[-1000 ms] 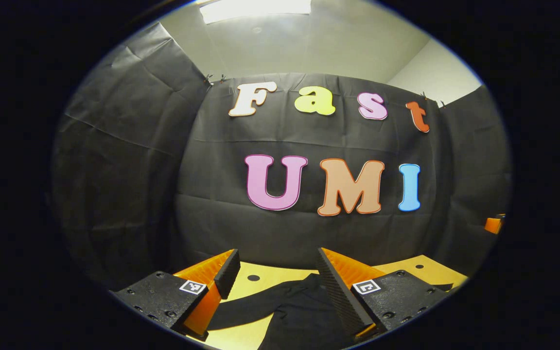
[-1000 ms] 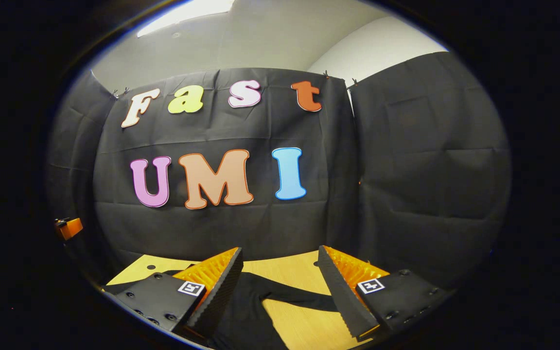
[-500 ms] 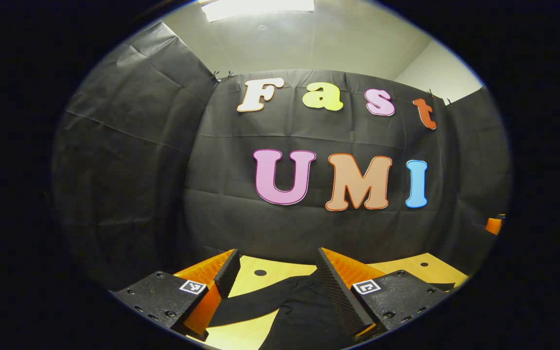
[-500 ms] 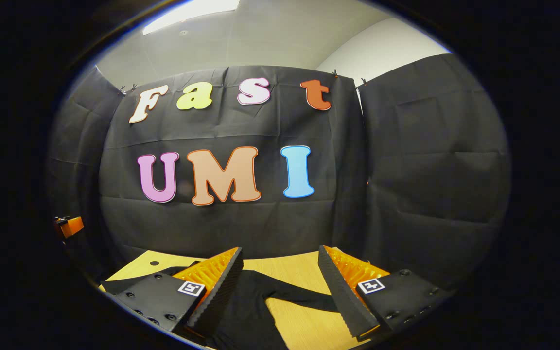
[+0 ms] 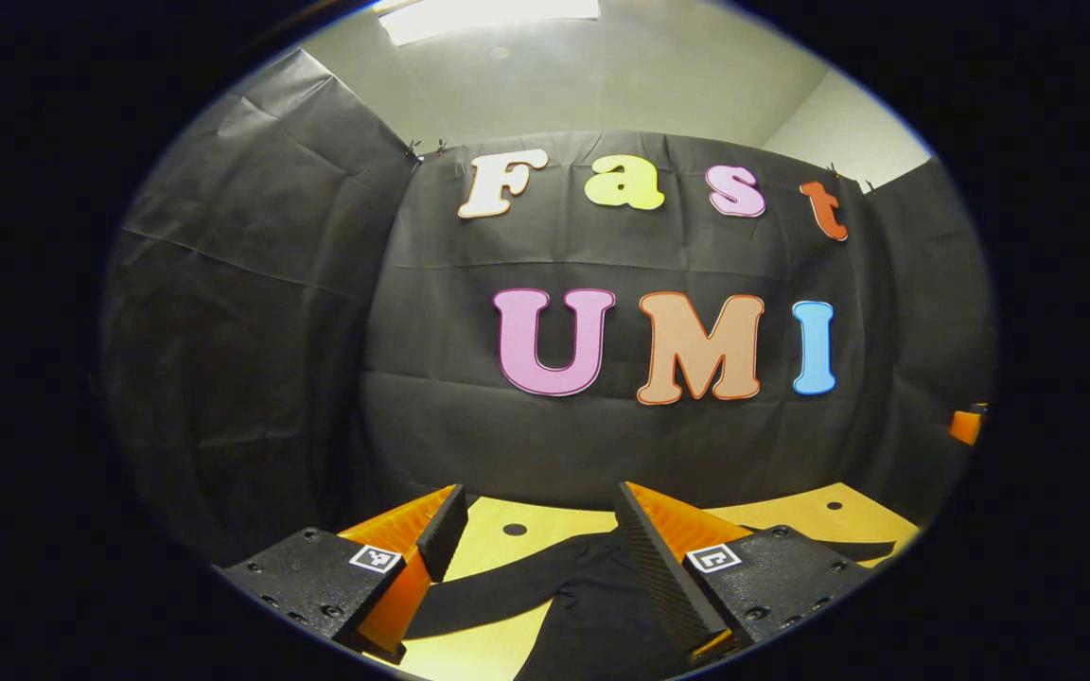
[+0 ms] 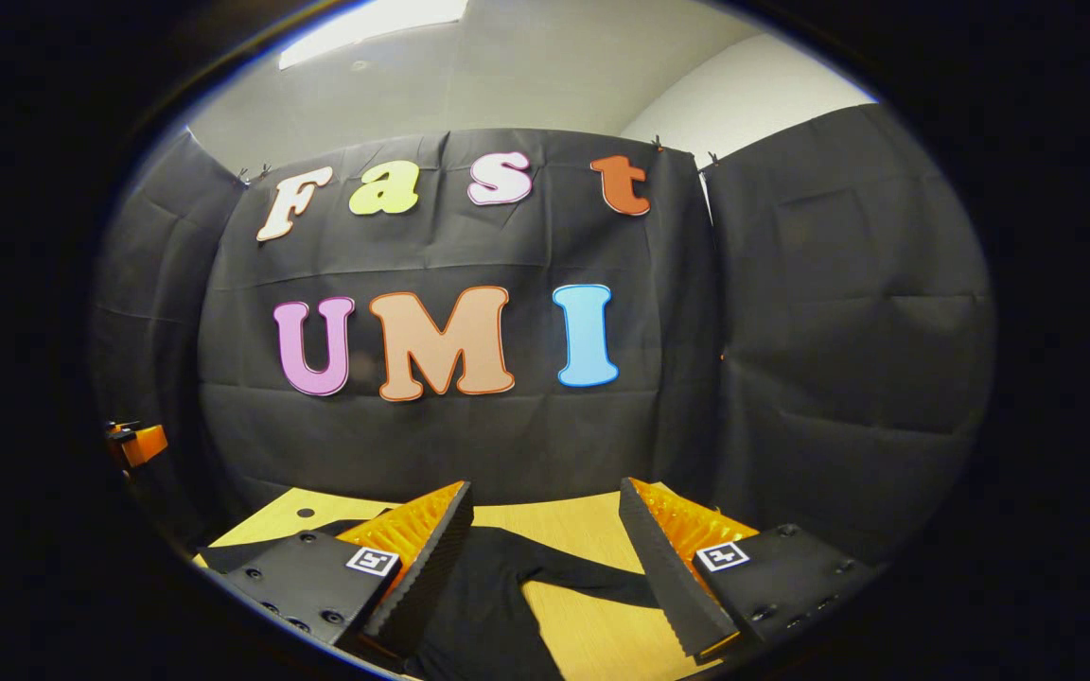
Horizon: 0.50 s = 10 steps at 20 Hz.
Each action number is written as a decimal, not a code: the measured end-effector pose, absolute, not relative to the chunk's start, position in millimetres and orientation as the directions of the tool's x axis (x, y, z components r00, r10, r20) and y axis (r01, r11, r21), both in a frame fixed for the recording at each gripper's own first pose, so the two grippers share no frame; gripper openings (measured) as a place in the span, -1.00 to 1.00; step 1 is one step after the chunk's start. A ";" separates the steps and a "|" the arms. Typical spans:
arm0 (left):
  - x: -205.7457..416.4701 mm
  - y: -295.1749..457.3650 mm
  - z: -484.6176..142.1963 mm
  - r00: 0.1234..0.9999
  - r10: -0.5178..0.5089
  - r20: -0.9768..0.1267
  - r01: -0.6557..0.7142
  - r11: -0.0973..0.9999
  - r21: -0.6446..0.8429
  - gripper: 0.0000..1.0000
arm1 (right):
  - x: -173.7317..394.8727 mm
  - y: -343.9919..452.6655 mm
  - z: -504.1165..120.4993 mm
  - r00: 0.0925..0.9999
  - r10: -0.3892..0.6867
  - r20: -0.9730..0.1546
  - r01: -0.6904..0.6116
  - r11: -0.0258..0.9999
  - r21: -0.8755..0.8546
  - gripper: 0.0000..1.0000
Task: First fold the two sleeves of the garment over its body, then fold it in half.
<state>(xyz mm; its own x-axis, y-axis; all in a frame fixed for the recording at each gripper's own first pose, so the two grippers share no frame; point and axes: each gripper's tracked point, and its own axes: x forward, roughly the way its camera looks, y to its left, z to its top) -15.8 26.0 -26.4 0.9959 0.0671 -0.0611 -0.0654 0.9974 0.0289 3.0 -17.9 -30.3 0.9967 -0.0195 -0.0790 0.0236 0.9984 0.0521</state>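
A black long-sleeved garment [image 5: 583,605] lies flat on a wooden table [image 5: 498,544]. In the left gripper view one sleeve [image 5: 479,601] runs out to the left below my left gripper [image 5: 537,501], which stands open above the cloth with nothing between its fingers. In the right gripper view the same garment [image 6: 488,605] shows with its other sleeve [image 6: 592,586] stretched to the right. My right gripper [image 6: 545,497] hovers open over it and holds nothing. The garment's lower part is hidden below both views.
Black cloth walls close the booth behind the table and on both sides. The table top [image 6: 564,520] has small round holes [image 5: 515,530]. The other gripper [image 5: 966,426] shows at the far right of the left gripper view; its counterpart gripper [image 6: 138,443] shows at the far left of the right gripper view.
Both views have shifted slightly, the wall sliding a little to the right in each. Both grippers stay open above the garment, which has not moved.
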 end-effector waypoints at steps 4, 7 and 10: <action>-14.7 25.5 -29.2 0.995 0.069 -0.070 -0.068 0.997 0.025 0.84 | 2.6 -19.9 -32.5 0.996 -0.021 -0.085 0.026 0.998 0.056 0.92; -15.8 27.8 -31.4 0.994 0.075 -0.075 -0.073 0.997 0.030 0.86 | 3.5 -23.7 -36.4 0.996 -0.032 -0.089 0.036 0.998 0.053 0.92; -15.0 28.3 -35.1 0.993 0.085 -0.086 -0.082 0.996 0.032 0.84 | 8.8 -30.6 -40.9 0.995 -0.038 -0.095 0.043 0.998 0.047 0.92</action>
<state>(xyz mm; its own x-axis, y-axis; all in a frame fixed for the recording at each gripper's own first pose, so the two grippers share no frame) -15.0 28.3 -35.1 0.9927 0.0845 -0.0857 -0.0820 0.9961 0.0324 8.8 -30.6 -40.9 0.9947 -0.0383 -0.0952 0.0429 0.9980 0.0466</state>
